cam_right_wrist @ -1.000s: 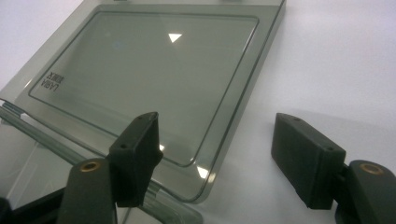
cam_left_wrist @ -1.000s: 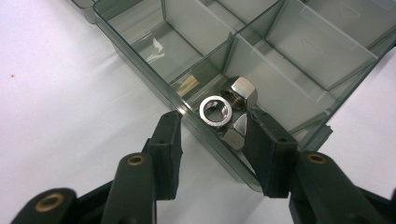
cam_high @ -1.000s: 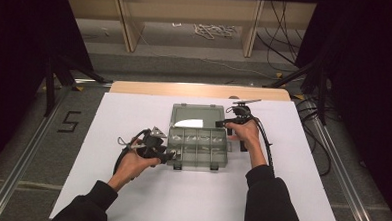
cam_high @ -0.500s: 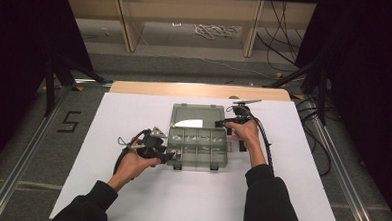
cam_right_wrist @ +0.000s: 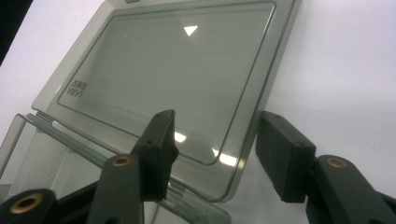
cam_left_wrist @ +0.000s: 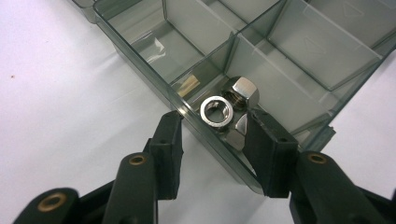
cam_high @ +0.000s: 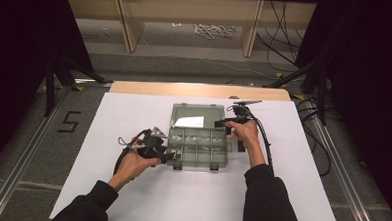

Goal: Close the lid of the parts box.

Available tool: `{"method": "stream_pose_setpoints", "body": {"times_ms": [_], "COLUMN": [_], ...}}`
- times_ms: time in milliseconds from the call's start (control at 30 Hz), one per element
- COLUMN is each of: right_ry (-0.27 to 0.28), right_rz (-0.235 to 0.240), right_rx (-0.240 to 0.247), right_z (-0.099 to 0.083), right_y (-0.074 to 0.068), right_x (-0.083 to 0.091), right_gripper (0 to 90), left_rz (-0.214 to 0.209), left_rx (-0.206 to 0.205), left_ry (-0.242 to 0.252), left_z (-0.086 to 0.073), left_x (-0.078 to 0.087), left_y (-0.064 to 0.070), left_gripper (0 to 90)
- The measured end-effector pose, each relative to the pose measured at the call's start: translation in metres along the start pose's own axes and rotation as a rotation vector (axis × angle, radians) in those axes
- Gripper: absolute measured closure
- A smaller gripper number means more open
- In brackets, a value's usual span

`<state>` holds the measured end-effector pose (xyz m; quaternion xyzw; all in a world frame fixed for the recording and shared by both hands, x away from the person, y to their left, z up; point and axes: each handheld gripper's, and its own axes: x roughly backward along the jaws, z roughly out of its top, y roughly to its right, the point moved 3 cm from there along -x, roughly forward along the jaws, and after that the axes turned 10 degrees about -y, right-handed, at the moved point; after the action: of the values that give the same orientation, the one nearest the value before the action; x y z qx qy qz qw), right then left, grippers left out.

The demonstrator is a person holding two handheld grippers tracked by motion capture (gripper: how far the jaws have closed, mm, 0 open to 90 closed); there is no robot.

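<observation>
On the white bench [cam_high: 134,113] a transparent grey organiser box [cam_high: 198,149] lies with its lid [cam_high: 196,116] folded back flat at 12 o'clock of the tray. The left claw [cam_high: 168,155] is at the 9 o'clock side of the box, near the front corner. In the left gripper view this left claw [cam_left_wrist: 214,140] is open, its two black jaws standing on both sides of the box wall: one jaw is outside, over the bench, and the other one is inside the corner compartment. Between them two shiny steel nuts [cam_left_wrist: 229,106] lie in that compartment, one leaning on the other. The lower part of the nuts is behind the wall and the jaw, so I cannot tell if a third piece is under them, and also not if the inner jaw touches them. A small brass-coloured piece [cam_left_wrist: 189,86] shows in the next compartment, but it is too unclear to name.

The right claw [cam_high: 222,123] is at the 3 o'clock edge of the lid. In the right gripper view the right claw [cam_right_wrist: 215,140] is open too, with the lid's corner [cam_right_wrist: 233,177] between its jaws and no visible contact. The print on the lid there is too small to read. In the high view the hands cover most of both grippers.
</observation>
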<state>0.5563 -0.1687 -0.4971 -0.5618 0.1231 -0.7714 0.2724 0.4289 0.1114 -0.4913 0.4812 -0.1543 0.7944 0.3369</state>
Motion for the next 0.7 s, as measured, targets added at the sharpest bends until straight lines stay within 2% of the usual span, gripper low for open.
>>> {"method": "stream_pose_setpoints", "body": {"times_ms": [67, 100, 267, 333, 433, 500, 700], "right_ry": [0.004, 0.034, 0.045, 0.033, 0.051, 0.062, 0.090], "right_rz": [0.003, -0.007, -0.015, -0.006, -0.013, -0.016, 0.023], "right_rx": [0.001, 0.034, 0.022, -0.008, 0.000, -0.014, -0.069], "right_z": [0.000, 0.001, 0.000, -0.001, -0.002, -0.002, -0.006], "right_y": [0.000, 0.002, 0.002, 0.000, 0.001, 0.001, 0.002], "right_x": [0.001, 0.000, 0.004, 0.007, 0.008, 0.008, 0.012], "right_gripper": [50.5, 51.5, 57.3, 59.5, 61.5, 63.4, 68.9], "left_rz": [-0.001, -0.001, 0.002, 0.002, 0.004, 0.004, 0.003], "left_rx": [-0.008, -0.006, -0.007, -0.003, -0.008, -0.003, -0.004], "left_ry": [-0.008, -0.007, -0.006, -0.004, -0.007, -0.005, -0.005], "left_z": [0.000, 0.000, 0.000, 0.001, 0.001, 0.001, 0.001], "left_x": [0.000, 0.000, 0.000, -0.001, 0.000, -0.001, -0.001], "left_y": [0.000, 0.000, 0.000, 0.000, 0.000, 0.000, 0.000], "left_gripper": [57.3, 57.3, 57.4, 57.3, 57.4, 57.4, 57.4]}}
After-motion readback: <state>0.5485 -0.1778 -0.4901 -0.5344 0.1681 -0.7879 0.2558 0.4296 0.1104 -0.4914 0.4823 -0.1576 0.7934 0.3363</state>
